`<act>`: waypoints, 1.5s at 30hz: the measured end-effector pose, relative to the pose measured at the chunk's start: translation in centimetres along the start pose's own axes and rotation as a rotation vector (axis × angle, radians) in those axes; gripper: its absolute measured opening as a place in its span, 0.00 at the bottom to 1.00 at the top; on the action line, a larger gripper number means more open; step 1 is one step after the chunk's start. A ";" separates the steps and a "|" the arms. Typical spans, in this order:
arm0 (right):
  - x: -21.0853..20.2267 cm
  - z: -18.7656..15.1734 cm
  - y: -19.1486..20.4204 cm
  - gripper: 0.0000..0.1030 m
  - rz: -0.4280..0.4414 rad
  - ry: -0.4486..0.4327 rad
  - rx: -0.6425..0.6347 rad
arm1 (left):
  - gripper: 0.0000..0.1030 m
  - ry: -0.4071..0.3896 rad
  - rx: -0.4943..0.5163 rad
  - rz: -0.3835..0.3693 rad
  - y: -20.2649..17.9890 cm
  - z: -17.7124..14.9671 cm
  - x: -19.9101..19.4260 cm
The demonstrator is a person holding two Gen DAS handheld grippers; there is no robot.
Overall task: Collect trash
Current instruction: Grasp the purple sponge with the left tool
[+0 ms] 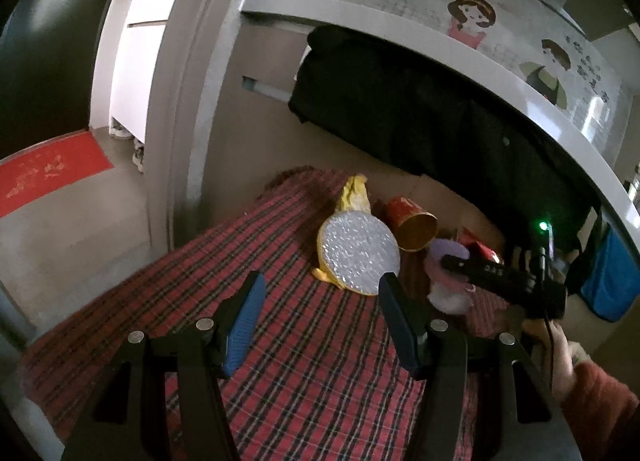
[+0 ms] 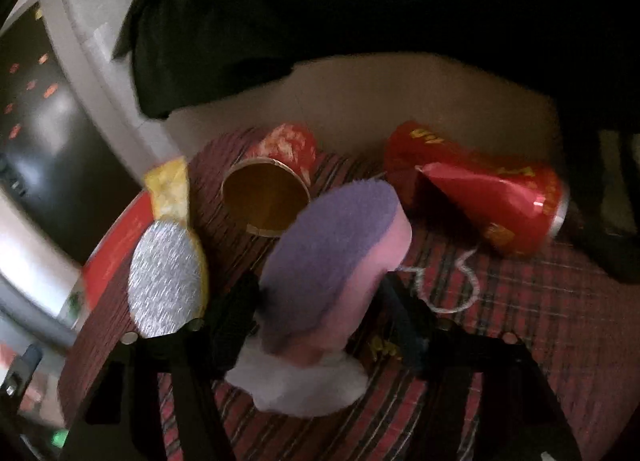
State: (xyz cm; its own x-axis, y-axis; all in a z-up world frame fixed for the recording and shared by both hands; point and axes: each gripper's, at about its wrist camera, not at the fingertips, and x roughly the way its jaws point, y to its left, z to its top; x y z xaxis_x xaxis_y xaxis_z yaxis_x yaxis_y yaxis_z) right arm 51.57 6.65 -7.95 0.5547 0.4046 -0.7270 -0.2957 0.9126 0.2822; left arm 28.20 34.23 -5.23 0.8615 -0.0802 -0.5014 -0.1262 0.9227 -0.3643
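Left hand-held gripper [image 1: 322, 327] hangs over the plaid cloth [image 1: 320, 381], jaws wide apart, nothing between them. Just ahead lies the foil disc [image 1: 360, 257], yellow wrapper [image 1: 354, 193] behind it, red cup [image 1: 412, 227] on its side next to it. Right hand-held gripper [image 2: 316, 325] has the purple-pink sponge [image 2: 336, 245] betw. its fingers, white fluff [image 2: 300, 385] under it; view blurred, can't tell if pads press on it yet. Red foil pack [image 2: 492, 197] lies further right on the cloth, white string [image 2: 460, 281] beside it.

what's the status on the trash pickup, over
left gripper open, short of silver disc. right gripper astride purple-pink sponge, grip unclear. paper cup and red wrapper close behind.
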 end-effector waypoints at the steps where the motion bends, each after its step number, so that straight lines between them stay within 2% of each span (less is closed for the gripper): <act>1: -0.4 -0.3 -0.1 0.52 0.018 0.005 -0.023 | 0.58 0.005 0.001 -0.006 -0.1 0.0 0.1; 5: -3.6 -2.7 0.7 0.51 0.036 0.014 -0.147 | 0.58 0.020 -0.001 -0.037 -1.1 -0.8 0.3; 9: -7.0 -5.2 0.6 0.49 0.093 0.049 -0.159 | 0.58 0.044 -0.001 -0.090 -2.4 -1.4 0.5; 10: -7.9 -6.0 0.6 0.33 0.103 0.057 -0.161 | 0.58 0.050 0.003 -0.105 -2.9 -1.5 0.5; 13: -10.0 -8.2 0.3 0.28 0.122 0.086 -0.182 | 0.58 0.064 0.030 -0.141 -4.4 -2.0 0.5; 17: -12.6 -10.6 -0.4 0.28 0.085 0.090 -0.214 | 0.59 0.106 0.068 -0.190 -6.6 -2.7 1.0; 21: -14.0 -11.7 -2.7 0.28 0.058 0.073 -0.166 | 0.59 0.182 0.095 -0.254 -8.8 -3.7 2.1; 24: -15.9 -12.4 -4.9 0.33 0.036 0.024 -0.110 | 0.59 0.229 0.130 -0.273 -10.7 -4.4 3.0; 25: -16.6 -12.7 -5.6 0.42 0.028 0.002 -0.095 | 0.59 0.242 0.132 -0.278 -11.3 -4.5 3.3; 27: -17.6 -13.1 -6.7 0.53 0.015 -0.032 -0.075 | 0.59 0.257 0.130 -0.290 -12.6 -4.5 4.0; 28: -18.2 -13.4 -7.4 0.54 0.007 -0.052 -0.059 | 0.59 0.257 0.133 -0.294 -13.5 -4.4 4.4; 35: -19.5 -14.3 -10.0 0.54 0.011 -0.098 -0.013 | 0.59 0.270 0.164 -0.244 -18.9 -3.7 8.2; 40: -19.7 -15.0 -10.7 0.54 0.033 -0.117 -0.021 | 0.59 0.295 0.171 -0.132 -21.1 -3.2 11.6; 45: -19.6 -15.6 -11.5 0.54 0.074 -0.120 0.017 | 0.59 0.305 0.201 -0.063 -22.0 -3.7 12.9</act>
State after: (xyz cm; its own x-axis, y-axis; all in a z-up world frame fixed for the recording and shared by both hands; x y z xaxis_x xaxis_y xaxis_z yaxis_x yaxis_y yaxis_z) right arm 32.02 -12.65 -6.70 0.6210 0.4738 -0.6244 -0.3268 0.8806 0.3431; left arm 40.28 11.55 -6.57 0.6746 -0.2203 -0.7045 0.0479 0.9655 -0.2561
